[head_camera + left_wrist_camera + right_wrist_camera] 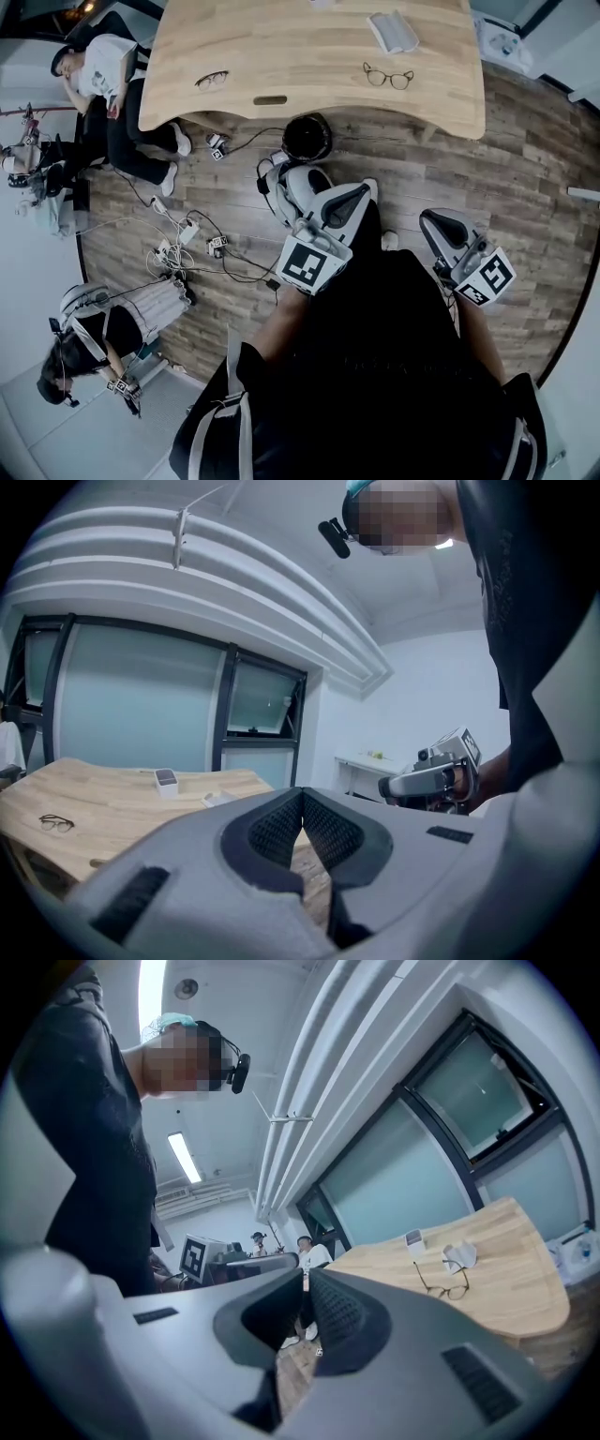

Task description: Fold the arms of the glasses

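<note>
Two pairs of glasses lie on the wooden table [281, 47] with arms unfolded: a dark-framed pair [212, 80] at the left and a thin-framed pair [388, 77] at the right. The left gripper view shows the left pair [56, 823] far off, and the right gripper view shows the right pair [441, 1283]. My left gripper [349, 202] and right gripper [441, 225] hang over the floor, well short of the table. Both are shut with nothing between the jaws. Each appears in the other's view: right gripper [436, 775], left gripper [225, 1262].
A white case [394, 31] lies behind the right pair, and a small white box [166, 778] stands on the table. A black round object [307, 138] sits under the table's edge. Cables [187, 244] cross the wood floor. People sit at the left [103, 66] and lower left [103, 328].
</note>
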The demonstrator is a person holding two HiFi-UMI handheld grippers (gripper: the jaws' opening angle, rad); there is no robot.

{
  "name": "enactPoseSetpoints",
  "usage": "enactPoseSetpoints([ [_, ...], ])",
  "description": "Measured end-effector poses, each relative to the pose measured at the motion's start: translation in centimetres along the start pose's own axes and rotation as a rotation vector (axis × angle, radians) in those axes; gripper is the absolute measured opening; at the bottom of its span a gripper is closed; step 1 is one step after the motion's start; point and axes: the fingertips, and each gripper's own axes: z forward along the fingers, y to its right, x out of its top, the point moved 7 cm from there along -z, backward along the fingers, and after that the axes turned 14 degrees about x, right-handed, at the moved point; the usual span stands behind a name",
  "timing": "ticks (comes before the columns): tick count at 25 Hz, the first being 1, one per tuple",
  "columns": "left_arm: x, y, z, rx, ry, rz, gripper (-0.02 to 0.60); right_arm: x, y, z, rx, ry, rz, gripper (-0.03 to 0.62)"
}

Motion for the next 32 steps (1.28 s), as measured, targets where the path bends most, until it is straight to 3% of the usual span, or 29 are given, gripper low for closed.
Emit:
enactPoseSetpoints([
  [15,1.6,-8.2,7.0,-0.035,-0.008,-0.019,0.018,3.1,7.6,5.9,-0.035,-0.025,0.025,0.038],
  [20,1.8,-9.5,8.7,-0.079,-0.002,-0.013,0.018,4.2,9.3,6.9,-0.07,-0.045,-0.023,0.038],
  [24,1.7,-10.5,9.8,-0.091,-0.003,-0.014,0.018,4.6,11.1,6.3,-0.133,-0.016,0.008,0.038],
  [32,1.8,-11.6,12.3,-0.091,-0.024,0.016,0.018,5.0,14.4,6.2,-0.17,-0.038,-0.006,0.038],
])
